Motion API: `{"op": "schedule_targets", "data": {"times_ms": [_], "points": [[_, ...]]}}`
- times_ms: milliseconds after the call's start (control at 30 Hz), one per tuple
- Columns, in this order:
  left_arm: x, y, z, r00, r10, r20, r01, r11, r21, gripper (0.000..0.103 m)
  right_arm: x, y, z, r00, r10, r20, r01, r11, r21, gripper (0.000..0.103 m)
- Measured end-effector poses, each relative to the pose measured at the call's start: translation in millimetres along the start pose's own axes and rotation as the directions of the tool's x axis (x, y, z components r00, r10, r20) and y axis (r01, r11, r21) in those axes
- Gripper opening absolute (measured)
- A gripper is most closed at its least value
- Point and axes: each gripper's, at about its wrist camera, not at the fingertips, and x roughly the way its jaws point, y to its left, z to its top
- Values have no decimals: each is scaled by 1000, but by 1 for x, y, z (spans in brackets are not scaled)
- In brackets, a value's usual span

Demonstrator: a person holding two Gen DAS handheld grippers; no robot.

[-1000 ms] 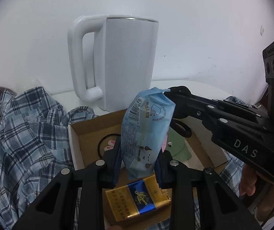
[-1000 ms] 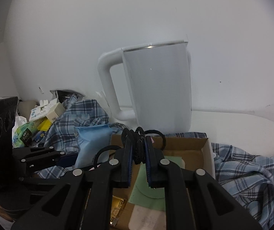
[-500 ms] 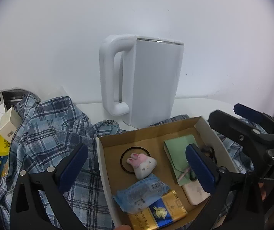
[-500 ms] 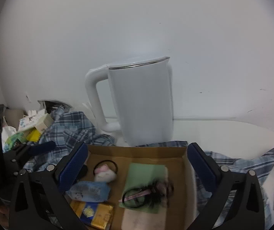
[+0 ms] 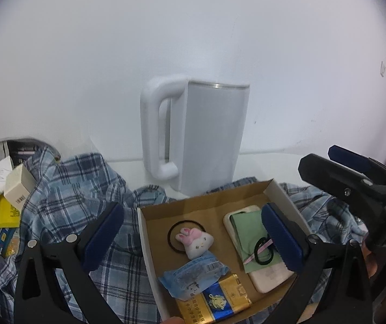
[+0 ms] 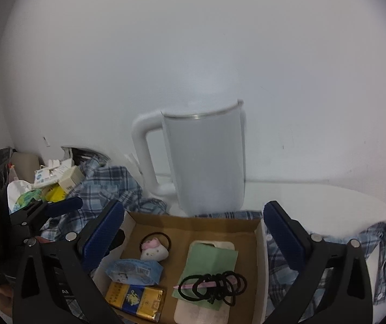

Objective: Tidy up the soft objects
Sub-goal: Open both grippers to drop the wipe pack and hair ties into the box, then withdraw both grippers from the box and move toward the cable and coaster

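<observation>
A shallow cardboard box [image 5: 145, 239] [image 6: 193, 219] lies on a plaid shirt. In it are a blue tissue pack [image 5: 193, 276] [image 6: 133, 270], a pink bunny plush on a hair tie [image 5: 194, 241] [image 6: 153, 251], a gold-and-blue pack [image 5: 214, 302], a green sheet [image 6: 212, 260] on a pale phone case [image 5: 270, 276], and a bundle of black hair ties [image 6: 214, 286]. My left gripper [image 5: 191, 212] hangs open above the box, holding nothing. My right gripper [image 6: 194, 210] is also open and empty over the box.
A white kettle [image 5: 206, 135] [image 6: 206, 159] stands behind the box against the wall. The blue plaid shirt [image 5: 71, 189] spreads left and right of the box. Small cartons and packets [image 5: 1, 197] pile up at far left. The white tabletop [image 6: 314, 197] shows at right.
Both grippers went from shut to open. The blue pack dropped from the left and the hair ties from the right into the box. Both grippers then rose and drew back.
</observation>
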Motion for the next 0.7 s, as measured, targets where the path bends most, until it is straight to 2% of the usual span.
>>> {"op": "schedule_targets", "data": {"times_ms": [267,367,533,700], "points": [[-43,-4,16,995,-9,103,7,1000,15,103,-39,9,22,993,47,108,-44,999,-32,103],[-62,-5,22,989,-24,149,21,1000,17,103,-51,17,28,989,63,137,-57,997,-46,103],[-91,-2,32,975,-91,202,94,996,-6,103,-73,30,34,979,94,182,-81,993,-80,103],[-120,-5,37,961,-91,262,91,996,9,103,-100,43,41,964,113,241,-86,989,-118,103]]}}
